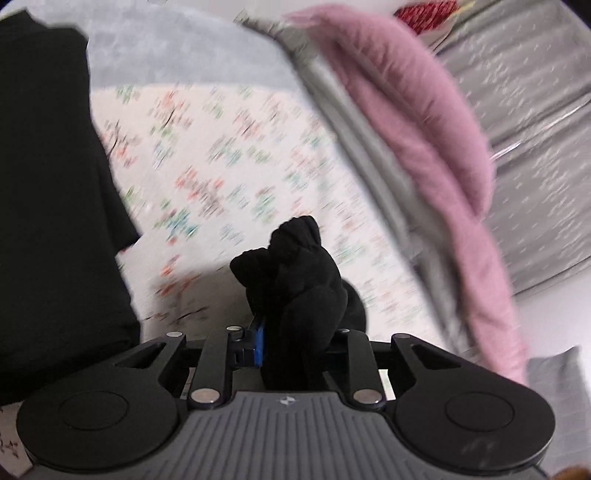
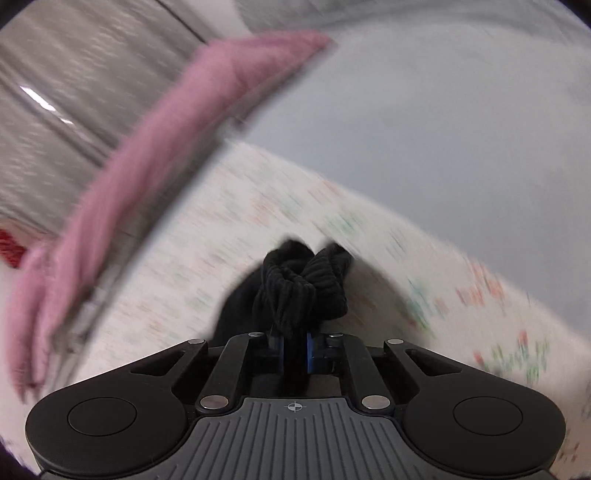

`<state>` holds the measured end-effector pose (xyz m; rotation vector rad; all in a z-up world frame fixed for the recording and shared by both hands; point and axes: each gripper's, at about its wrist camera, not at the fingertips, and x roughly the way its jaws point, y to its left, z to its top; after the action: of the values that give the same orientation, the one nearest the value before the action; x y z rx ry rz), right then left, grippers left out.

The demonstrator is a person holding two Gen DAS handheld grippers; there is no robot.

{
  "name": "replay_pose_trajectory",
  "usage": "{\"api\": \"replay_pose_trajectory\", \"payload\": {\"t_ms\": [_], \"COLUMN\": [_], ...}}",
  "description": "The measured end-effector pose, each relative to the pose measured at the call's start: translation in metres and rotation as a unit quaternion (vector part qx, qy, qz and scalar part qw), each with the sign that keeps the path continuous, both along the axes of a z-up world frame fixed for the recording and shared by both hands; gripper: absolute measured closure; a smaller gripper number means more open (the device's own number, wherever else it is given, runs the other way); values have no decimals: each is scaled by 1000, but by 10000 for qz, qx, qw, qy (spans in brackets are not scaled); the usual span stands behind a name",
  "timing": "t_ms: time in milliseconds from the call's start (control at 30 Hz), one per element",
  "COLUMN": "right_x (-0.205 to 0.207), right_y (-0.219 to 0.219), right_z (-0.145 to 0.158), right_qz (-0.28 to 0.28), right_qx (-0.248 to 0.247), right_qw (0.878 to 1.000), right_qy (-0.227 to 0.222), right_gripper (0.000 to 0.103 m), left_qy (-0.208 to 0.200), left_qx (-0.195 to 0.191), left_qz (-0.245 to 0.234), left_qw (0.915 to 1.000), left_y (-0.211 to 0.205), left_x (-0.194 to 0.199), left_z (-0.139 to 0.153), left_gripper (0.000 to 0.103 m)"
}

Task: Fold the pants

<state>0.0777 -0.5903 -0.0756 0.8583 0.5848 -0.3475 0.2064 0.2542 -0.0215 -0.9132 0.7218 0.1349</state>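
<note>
The black pants [image 1: 55,206] hang as a large dark mass down the left side of the left wrist view. My left gripper [image 1: 284,347] is shut on a bunched fold of the pants, which bulges out above the fingers. My right gripper [image 2: 293,350] is shut on a ribbed black edge of the pants [image 2: 303,284], bunched between the blue pads [image 2: 309,350]. Both views are blurred by motion. The pants are lifted above a white sheet with small coloured prints [image 1: 229,155], which also shows in the right wrist view [image 2: 258,221].
A pink fuzzy cloth [image 1: 424,136] lies along the sheet's edge beside a grey strip; it also shows in the right wrist view [image 2: 155,140]. Grey shiny fabric [image 1: 535,122] lies beyond it. A red item [image 1: 428,11] sits at the far edge. Pale grey floor [image 2: 443,118] lies beyond the sheet.
</note>
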Motion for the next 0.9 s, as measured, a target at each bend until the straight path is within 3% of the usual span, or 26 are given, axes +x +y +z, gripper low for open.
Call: {"api": "replay_pose_trajectory", "payload": {"t_ms": [133,233,333,367,433,500,600,700,767,833,900], "right_x": [-24,-55,-72,-75,-73,-72,-81,-76,-71,-63,-62], "right_y": [12,22,22,16,5,-4,-12,-1,14,30,40], "right_z": [69,89,58,32,-15,-54,-55,-32,-11,10,26], "right_qz": [282,382,455,488,532,568,483,730,892,986,1095], "right_qx": [-729,-1109,-1228,-1039,-717,-361,-205,-911,-1903,-2916,-3258], "right_qw": [9950,9890,9903,9933,9945,9913,9950,9873,9688,9393,9287], "right_qy": [-619,-899,-466,-155,540,1135,853,1073,1317,1517,1394], "right_gripper": [93,93,93,93,90,84,71,57,49,44,43], "left_qy": [-607,-146,1237,1395,1282,1331,1133,752,609,532,529], "left_qx": [92,185,-111,-303,-400,97,612,1223,1508,1622,1738], "left_qz": [-11,-134,-240,-200,-253,-363,-491,-527,-577,-773,-1081], "left_qw": [9981,9996,9920,9896,9906,9904,9905,9882,9850,9823,9774], "left_y": [-5,-1,7,12,16,13,9,11,13,13,6], "left_x": [-31,-49,-52,-56,-59,-57,-62,-64,-56,-37,-12], "left_z": [23,-5,-64,-78,-73,-52,-19,12,21,21,17], "left_gripper": [72,72,66,64,57,47,41,32,28,26,21]}}
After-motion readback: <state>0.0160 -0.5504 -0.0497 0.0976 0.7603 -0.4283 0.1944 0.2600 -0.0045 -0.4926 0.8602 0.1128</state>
